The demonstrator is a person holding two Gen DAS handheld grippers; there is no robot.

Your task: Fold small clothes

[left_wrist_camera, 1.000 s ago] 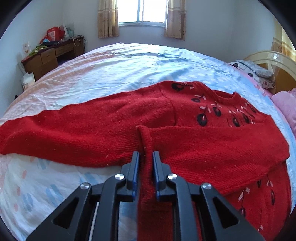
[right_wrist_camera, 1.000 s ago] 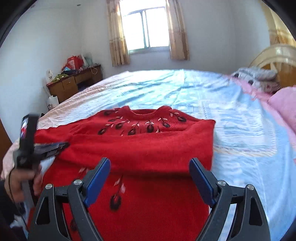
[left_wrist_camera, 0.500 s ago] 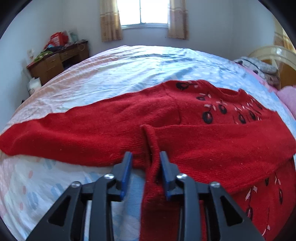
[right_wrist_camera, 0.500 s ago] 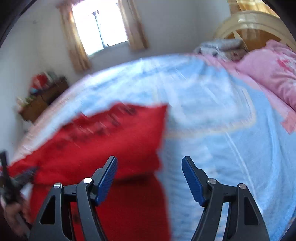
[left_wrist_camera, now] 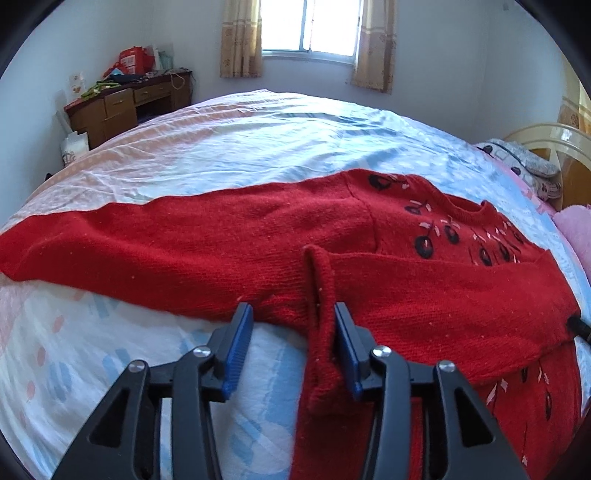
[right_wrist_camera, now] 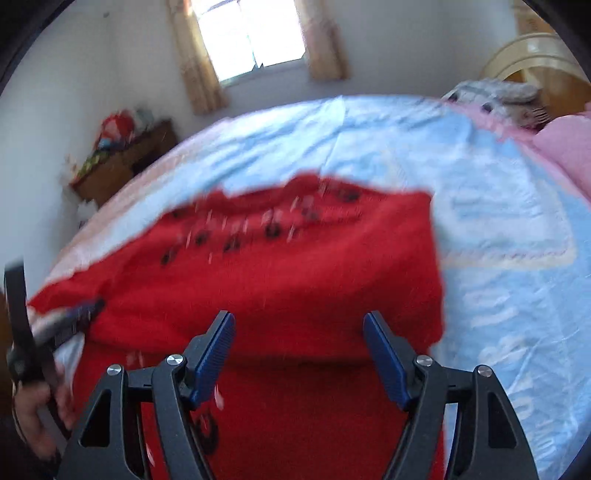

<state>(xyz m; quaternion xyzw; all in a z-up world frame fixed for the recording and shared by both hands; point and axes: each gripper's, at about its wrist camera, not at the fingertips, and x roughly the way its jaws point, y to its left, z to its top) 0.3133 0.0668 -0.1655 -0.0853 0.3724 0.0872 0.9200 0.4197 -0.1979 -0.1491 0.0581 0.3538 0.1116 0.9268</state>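
A red knit sweater (left_wrist_camera: 424, 288) with black cherry motifs lies on the bed, its right sleeve folded across the chest and its left sleeve (left_wrist_camera: 155, 243) stretched out to the left. My left gripper (left_wrist_camera: 293, 332) is open, its jaws apart around the folded sleeve's cuff (left_wrist_camera: 319, 317), which rests against the right pad. My right gripper (right_wrist_camera: 299, 345) is open and empty above the sweater's body (right_wrist_camera: 295, 280). The right wrist view is blurred; the left gripper (right_wrist_camera: 74, 317) shows at its left edge.
The bed (left_wrist_camera: 258, 147) has a light blue and pink sheet. A wooden desk (left_wrist_camera: 125, 103) with clutter stands at the far left wall. Pillows (left_wrist_camera: 524, 166) and a headboard (left_wrist_camera: 554, 136) are at the right. A window (left_wrist_camera: 310, 26) is behind.
My left gripper has opened and let go of the sleeve cuff. My right gripper swung right, then back over the sweater, staying open.
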